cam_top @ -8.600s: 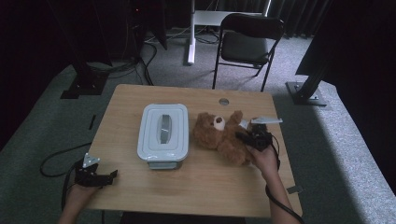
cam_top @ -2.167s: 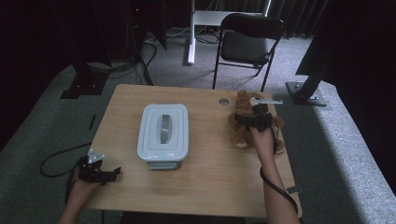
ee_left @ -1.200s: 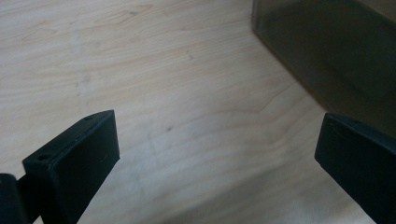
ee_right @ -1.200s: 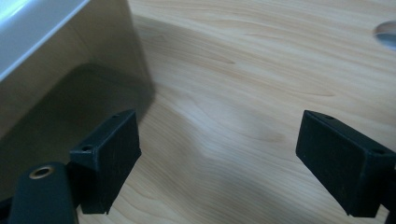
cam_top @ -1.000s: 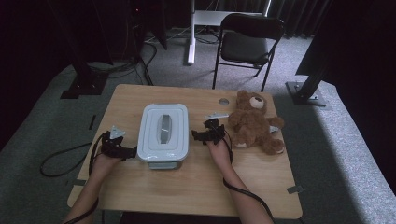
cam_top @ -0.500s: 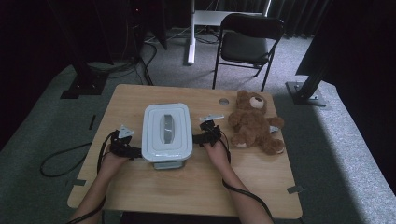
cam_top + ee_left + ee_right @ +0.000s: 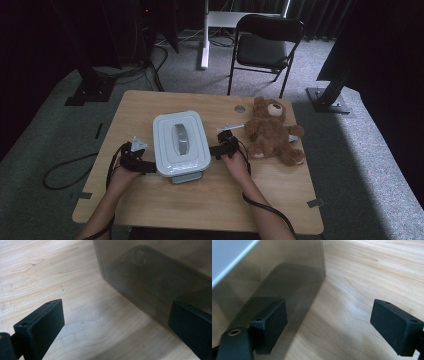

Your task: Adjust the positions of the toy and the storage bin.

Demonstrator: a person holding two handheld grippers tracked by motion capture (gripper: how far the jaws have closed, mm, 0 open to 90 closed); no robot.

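Note:
A pale grey lidded box (image 7: 180,142) with a grey handle on its lid stands mid-table. My left gripper (image 7: 145,166) is at its left side, open; in the left gripper view the smoky clear box wall (image 7: 155,282) is right in front of the gripper (image 7: 117,325). My right gripper (image 7: 214,149) is at the box's right side, open; in the right gripper view the box wall (image 7: 277,280) is close against one jaw of the gripper (image 7: 332,325). A brown teddy bear (image 7: 272,131) lies on its back at the right.
The wooden table (image 7: 200,205) has bare room in front of the box. A round grommet (image 7: 240,108) sits near the far edge. A black folding chair (image 7: 265,45) stands beyond the table. Cables trail off the left side.
The right gripper carried the bear to the right, let it go and came back to the box. Both grippers have closed in on the box's sides; the box has shifted slightly.

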